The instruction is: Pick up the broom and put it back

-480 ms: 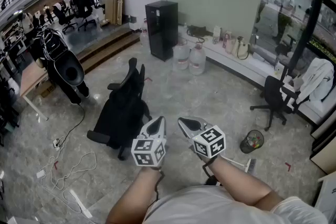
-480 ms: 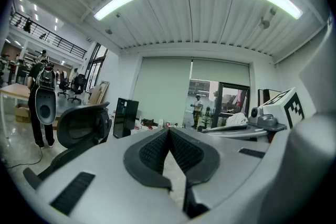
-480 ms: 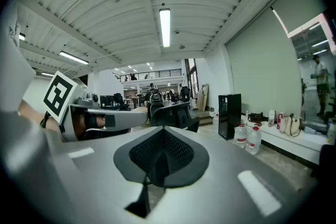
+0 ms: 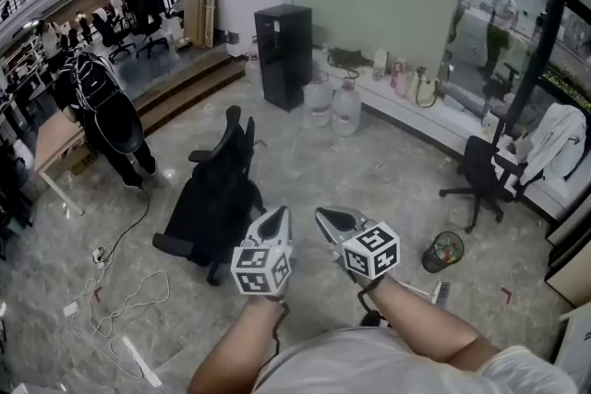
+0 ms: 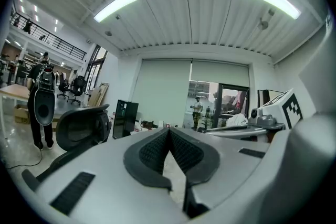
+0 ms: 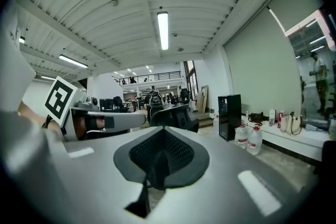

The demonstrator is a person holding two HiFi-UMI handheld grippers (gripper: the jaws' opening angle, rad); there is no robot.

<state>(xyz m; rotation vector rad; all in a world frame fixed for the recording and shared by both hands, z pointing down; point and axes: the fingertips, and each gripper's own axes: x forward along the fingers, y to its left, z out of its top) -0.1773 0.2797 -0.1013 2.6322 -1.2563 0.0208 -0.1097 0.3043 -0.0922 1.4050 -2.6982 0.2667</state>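
Note:
The broom [image 4: 438,292] lies on the marble floor at the lower right of the head view, partly hidden behind the right forearm; only a short white piece of handle and the brush head show. My left gripper [image 4: 280,215] and right gripper [image 4: 325,216] are held side by side at waist height, well left of the broom and above the floor. Both point forward across the room. In the left gripper view the jaws [image 5: 169,131] meet at the tips with nothing between them. The right gripper [image 6: 163,131] is likewise shut and empty. Neither gripper view shows the broom.
A black office chair [image 4: 220,197] stands just ahead of the grippers. A mesh waste bin [image 4: 444,249] sits near the broom, with a second black chair [image 4: 484,176] behind it. Water bottles [image 4: 332,102] and a black cabinet [image 4: 283,51] stand by the far wall. Cables [image 4: 120,302] trail at lower left.

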